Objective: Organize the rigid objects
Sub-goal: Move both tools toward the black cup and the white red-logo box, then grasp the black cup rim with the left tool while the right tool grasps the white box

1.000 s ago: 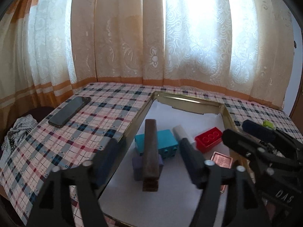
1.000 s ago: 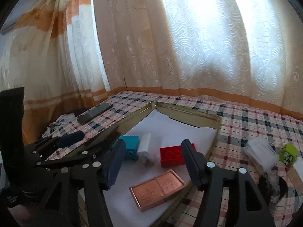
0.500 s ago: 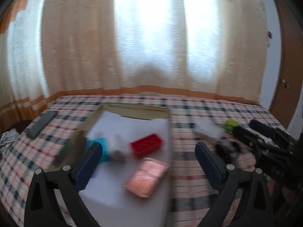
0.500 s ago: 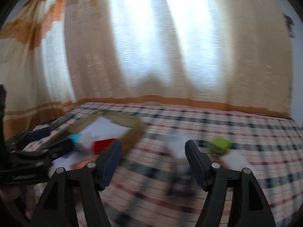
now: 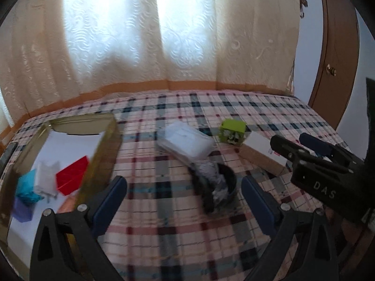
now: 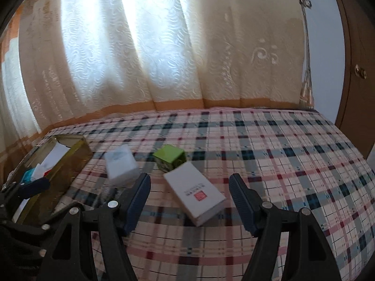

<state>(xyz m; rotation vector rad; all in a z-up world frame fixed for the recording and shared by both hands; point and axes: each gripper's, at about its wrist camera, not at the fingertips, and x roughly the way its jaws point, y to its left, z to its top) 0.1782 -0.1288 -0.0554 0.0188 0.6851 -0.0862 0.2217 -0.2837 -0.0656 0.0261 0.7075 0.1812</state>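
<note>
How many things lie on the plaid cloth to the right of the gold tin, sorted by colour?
White: 2 (cloudy plastic box, carton with red mark)
Green: 1 (green cube box)
Black: 1 (black bowl with crumpled foil inside)
Total: 4

1. The left hand-held gripper (image 5: 184, 197) had black plastic arms with triangular cut-outs.
2. Its fingers (image 5: 110, 201) carried dark blue ribbed pads, each backed by a silver screw head.
3. The right hand-held gripper (image 6: 189, 199) was of the same build: black frame, blue pads, silver screws.
4. Seen from the left wrist, its black body bore the white letters "DAS".
</note>
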